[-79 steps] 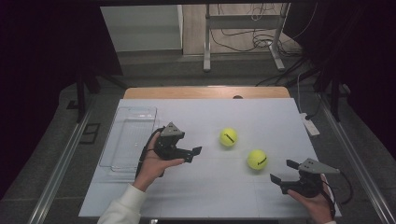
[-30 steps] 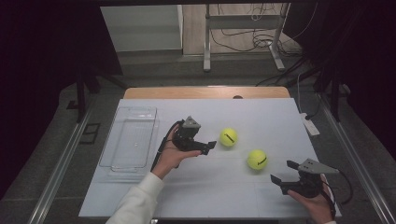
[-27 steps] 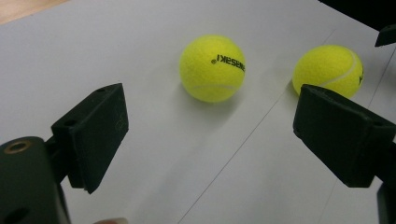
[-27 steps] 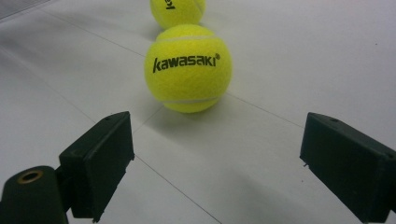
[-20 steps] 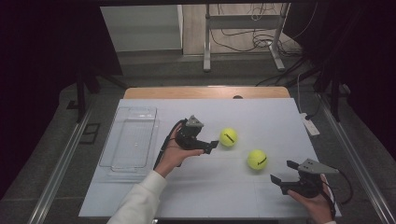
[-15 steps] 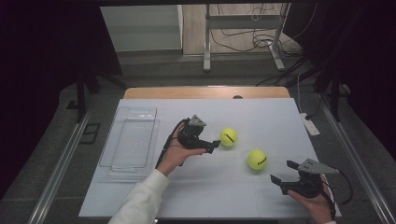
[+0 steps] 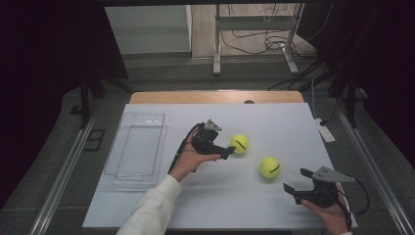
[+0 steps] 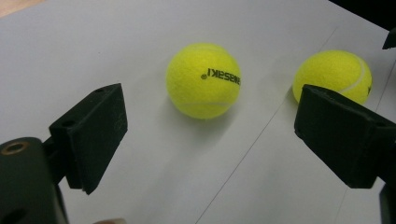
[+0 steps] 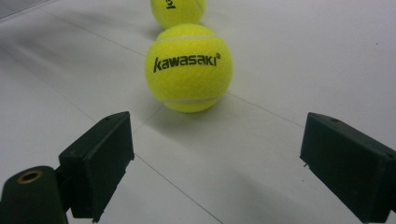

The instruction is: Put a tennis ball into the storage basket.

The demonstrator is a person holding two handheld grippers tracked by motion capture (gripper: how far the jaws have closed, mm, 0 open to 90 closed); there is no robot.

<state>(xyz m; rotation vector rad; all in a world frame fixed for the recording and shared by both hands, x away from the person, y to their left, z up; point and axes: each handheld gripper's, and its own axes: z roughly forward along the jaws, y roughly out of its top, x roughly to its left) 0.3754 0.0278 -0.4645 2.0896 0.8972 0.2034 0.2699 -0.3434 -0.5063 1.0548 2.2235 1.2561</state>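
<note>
Just ahead of your left gripper (image 7: 229, 152), jaws wide and holding nothing, a tennis ball (image 7: 239, 143) lies on the table (image 7: 274, 117), untouched. Your right gripper (image 7: 293, 182) gapes empty short of the second ball (image 7: 269, 167); the clear tray (image 7: 137, 147) holds nothing.

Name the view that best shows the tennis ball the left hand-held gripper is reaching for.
The left gripper view: that tennis ball sits close and unobstructed ahead of the open jaws, its lettering readable. The high view shows it small beside the left hand-held gripper; the right gripper view cuts it at the top edge.
</note>
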